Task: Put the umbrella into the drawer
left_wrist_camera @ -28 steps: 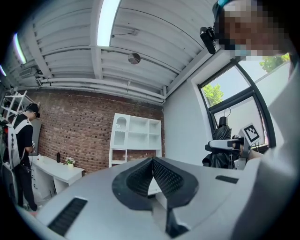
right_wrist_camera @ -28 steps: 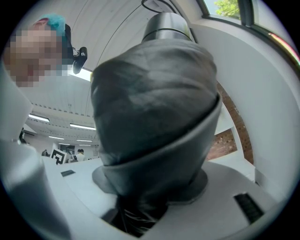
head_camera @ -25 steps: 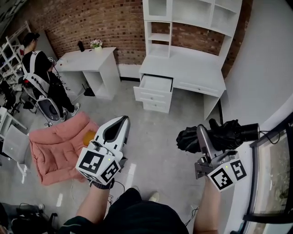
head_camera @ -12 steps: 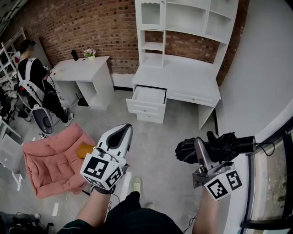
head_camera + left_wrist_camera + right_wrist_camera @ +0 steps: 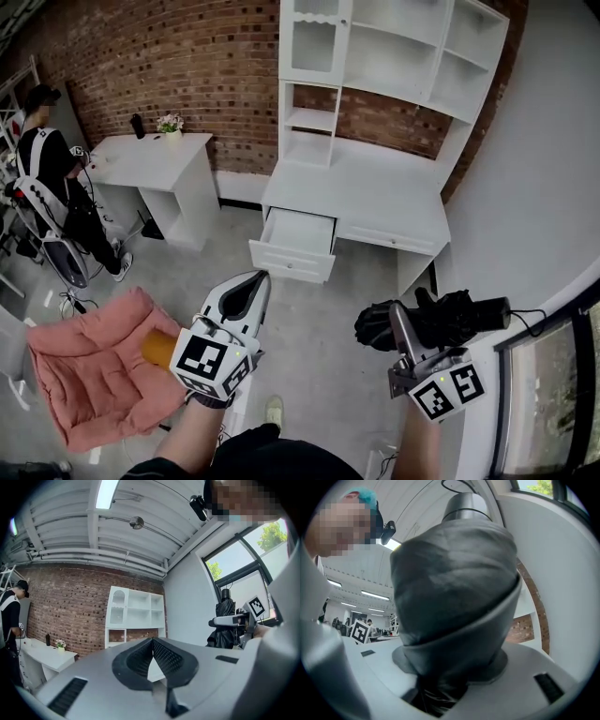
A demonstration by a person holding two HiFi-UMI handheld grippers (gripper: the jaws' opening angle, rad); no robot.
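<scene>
The open drawer [image 5: 287,262] is brought nearer than before; the umbrella [image 5: 442,315] is pinched in the right tool [image 5: 411,317], the left tool [image 5: 256,278] is pressed together, empty; insertion remains.

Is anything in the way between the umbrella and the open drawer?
Nothing visible. Only bare floor lies between the umbrella, held in the right gripper, and the drawer, which stands pulled open.

Right gripper [image 5: 457,639] clamped on folded black umbrella [image 5: 450,573]; fabric fills view.
</scene>
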